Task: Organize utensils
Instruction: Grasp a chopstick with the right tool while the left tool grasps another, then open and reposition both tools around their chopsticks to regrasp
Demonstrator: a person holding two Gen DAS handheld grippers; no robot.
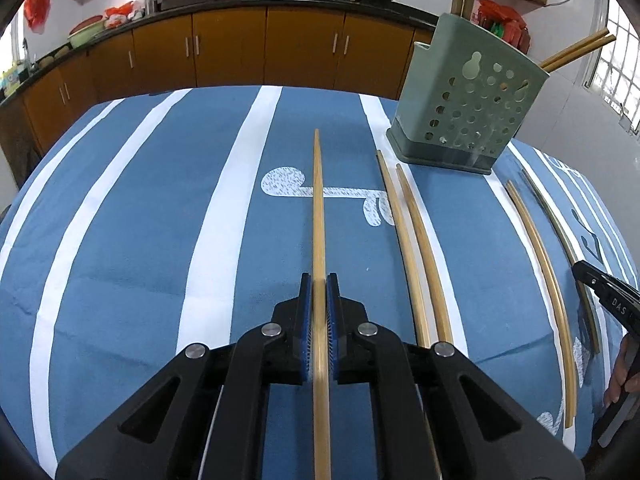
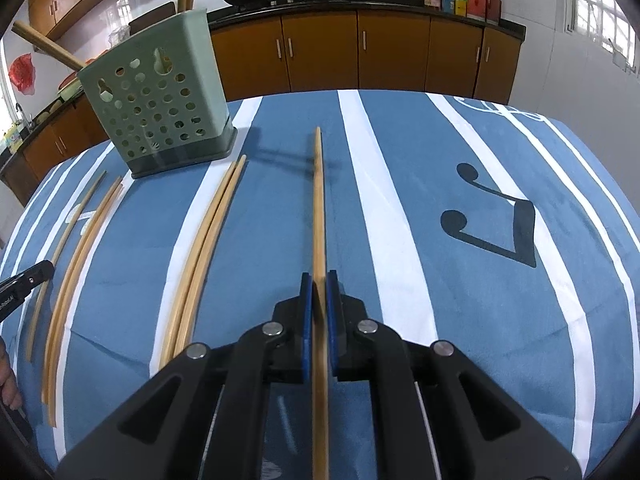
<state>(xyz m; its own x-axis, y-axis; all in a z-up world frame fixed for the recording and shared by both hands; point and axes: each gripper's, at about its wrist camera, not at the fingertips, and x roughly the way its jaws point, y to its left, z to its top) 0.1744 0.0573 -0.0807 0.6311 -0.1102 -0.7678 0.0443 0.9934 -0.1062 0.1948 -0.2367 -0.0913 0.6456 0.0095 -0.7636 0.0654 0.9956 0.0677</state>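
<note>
My left gripper (image 1: 319,282) is shut on a bamboo chopstick (image 1: 318,200) that points forward over the blue striped tablecloth. My right gripper (image 2: 319,280) is shut on another bamboo chopstick (image 2: 318,200), also pointing forward. A green perforated utensil holder (image 1: 464,92) stands at the far right in the left wrist view and at the far left in the right wrist view (image 2: 160,96), with several chopsticks sticking out of its top. Loose chopsticks (image 1: 416,248) lie on the cloth between the grippers; they also show in the right wrist view (image 2: 204,248).
More loose chopsticks (image 1: 548,280) lie further right, near the right gripper's tip (image 1: 600,284). In the right wrist view they (image 2: 76,264) lie beside the left gripper's tip (image 2: 28,276). Brown cabinets (image 1: 240,48) with woks on top stand behind the table.
</note>
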